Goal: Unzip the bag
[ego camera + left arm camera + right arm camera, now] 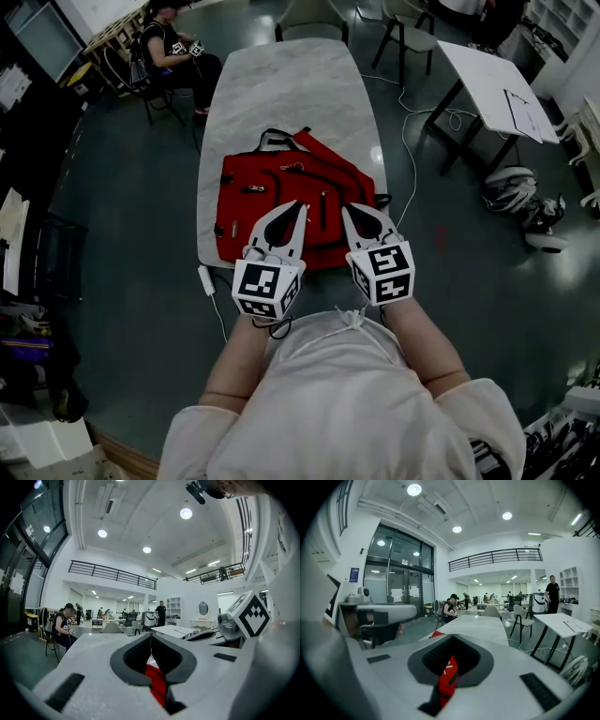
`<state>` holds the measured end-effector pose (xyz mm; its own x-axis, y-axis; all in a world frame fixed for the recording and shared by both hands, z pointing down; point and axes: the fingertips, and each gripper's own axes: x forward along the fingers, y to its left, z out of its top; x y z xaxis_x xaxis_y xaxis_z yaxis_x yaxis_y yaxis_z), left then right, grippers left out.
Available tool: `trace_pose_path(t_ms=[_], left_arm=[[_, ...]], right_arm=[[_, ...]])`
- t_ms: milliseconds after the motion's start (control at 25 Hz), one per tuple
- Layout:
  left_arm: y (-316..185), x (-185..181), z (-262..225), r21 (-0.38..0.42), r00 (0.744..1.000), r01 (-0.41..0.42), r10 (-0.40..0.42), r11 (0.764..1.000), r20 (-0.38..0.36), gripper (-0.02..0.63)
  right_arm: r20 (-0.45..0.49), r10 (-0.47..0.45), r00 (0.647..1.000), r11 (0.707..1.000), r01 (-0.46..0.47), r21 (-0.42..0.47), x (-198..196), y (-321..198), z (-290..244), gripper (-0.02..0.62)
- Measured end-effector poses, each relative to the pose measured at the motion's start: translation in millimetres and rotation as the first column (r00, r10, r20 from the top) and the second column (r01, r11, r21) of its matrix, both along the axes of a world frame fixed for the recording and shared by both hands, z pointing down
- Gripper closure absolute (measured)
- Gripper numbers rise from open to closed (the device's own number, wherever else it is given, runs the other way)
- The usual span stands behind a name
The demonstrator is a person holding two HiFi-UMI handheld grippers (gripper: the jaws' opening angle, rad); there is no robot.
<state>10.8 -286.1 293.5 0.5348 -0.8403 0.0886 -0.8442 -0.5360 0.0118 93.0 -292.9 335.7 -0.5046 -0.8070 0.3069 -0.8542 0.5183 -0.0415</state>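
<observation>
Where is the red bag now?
Head view: the bag lies flat on the table's near end, centre frame, at the tips of the left tongs and right tongs.

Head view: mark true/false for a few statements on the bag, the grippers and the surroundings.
1. A red bag lies on the table. True.
2. The right gripper has its jaws wide apart. False: they are together.
3. A person sits beyond the table's far left corner. True.
4. The left gripper is off to the side, over the floor. False: it shows over the bag's near part, beside the right gripper.
</observation>
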Motion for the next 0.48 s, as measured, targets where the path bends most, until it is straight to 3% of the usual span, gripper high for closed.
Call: trace_pose_path(t_ms=[480], left_arm=[[-4.4,0.6,9.0,-0.023,1.0,0.02,-0.019,1.0,0.011,0.586]], right_arm=[[0.016,-0.014,1.0,1.0,0.014,0.018,1.4,-1.3,-2.1,0.569]])
